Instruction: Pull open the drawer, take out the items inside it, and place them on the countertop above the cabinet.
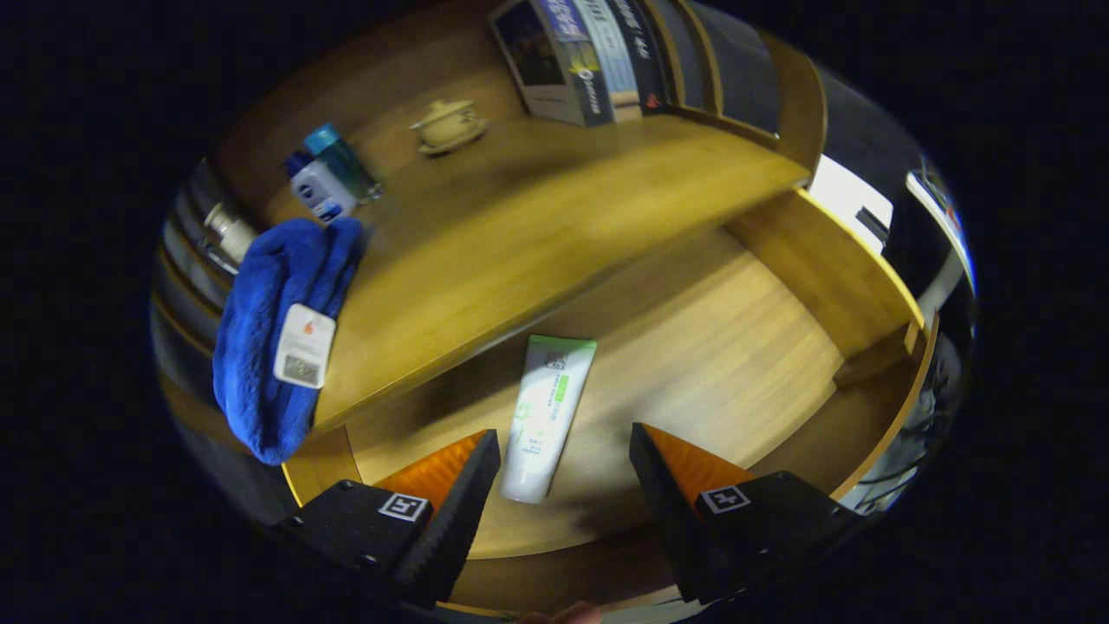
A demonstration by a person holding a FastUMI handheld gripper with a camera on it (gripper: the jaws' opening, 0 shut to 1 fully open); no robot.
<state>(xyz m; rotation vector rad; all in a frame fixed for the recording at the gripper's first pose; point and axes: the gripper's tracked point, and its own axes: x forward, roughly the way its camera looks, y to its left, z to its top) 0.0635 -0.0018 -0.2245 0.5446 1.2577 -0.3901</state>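
The wooden drawer stands pulled open below the countertop. A white tube with a green end lies flat on the drawer floor, its cap end pointing toward me. My gripper hovers open above the drawer, and the tube's cap end lies between the fingers, closer to the left one. Neither finger touches the tube. A blue towel with a white tag is draped over the countertop's left end.
On the countertop sit a small white bottle and a teal-capped bottle, a lidded ceramic cup on a saucer, and leaning books at the back. A pump bottle stands beyond the towel. The drawer's right wall rises beside the tube.
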